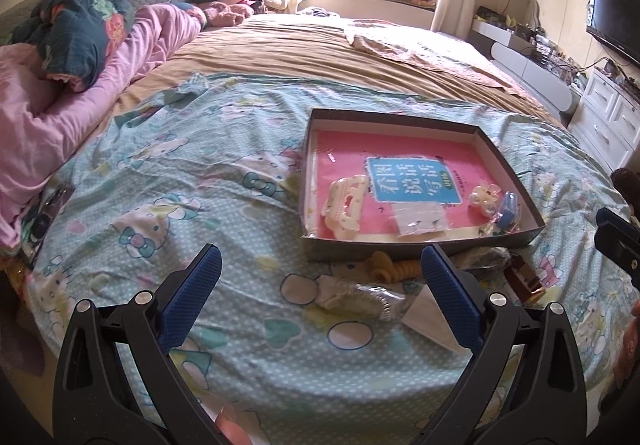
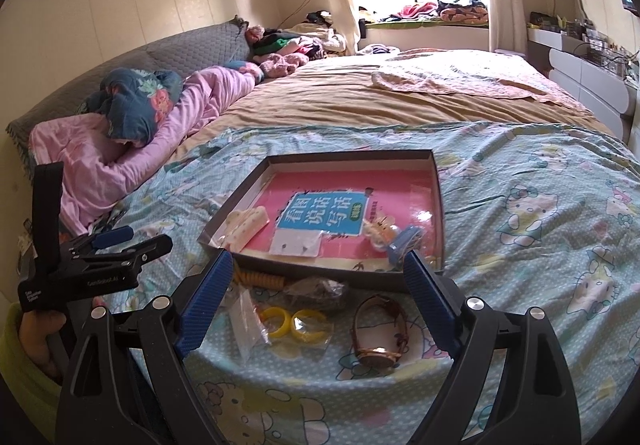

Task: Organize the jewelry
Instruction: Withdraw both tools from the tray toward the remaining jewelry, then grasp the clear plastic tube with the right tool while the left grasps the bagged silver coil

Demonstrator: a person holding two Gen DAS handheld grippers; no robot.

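A dark shallow box (image 1: 516, 161) (image 2: 438, 201) lies on the bed with a pink book inside. In it are a cream hair claw (image 1: 346, 203) (image 2: 245, 225), an earring card (image 1: 420, 219) (image 2: 296, 243), a flower clip (image 1: 484, 197) (image 2: 380, 231) and a blue clip (image 1: 507, 211) (image 2: 404, 245). In front of the box lie an orange coil tie (image 1: 394, 267) (image 2: 260, 279), yellow rings in a bag (image 2: 294, 323), a brown-strap watch (image 2: 380, 333) and small plastic bags (image 1: 362, 299). My left gripper (image 1: 322, 287) is open above the bags. My right gripper (image 2: 318, 295) is open above the watch and rings.
The bed has a Hello Kitty sheet (image 1: 160, 181), a tan blanket (image 1: 304, 49) and pink bedding (image 1: 52, 113) at the left. A dresser and TV (image 1: 612, 17) stand at the right. The left gripper also shows in the right wrist view (image 2: 112, 245).
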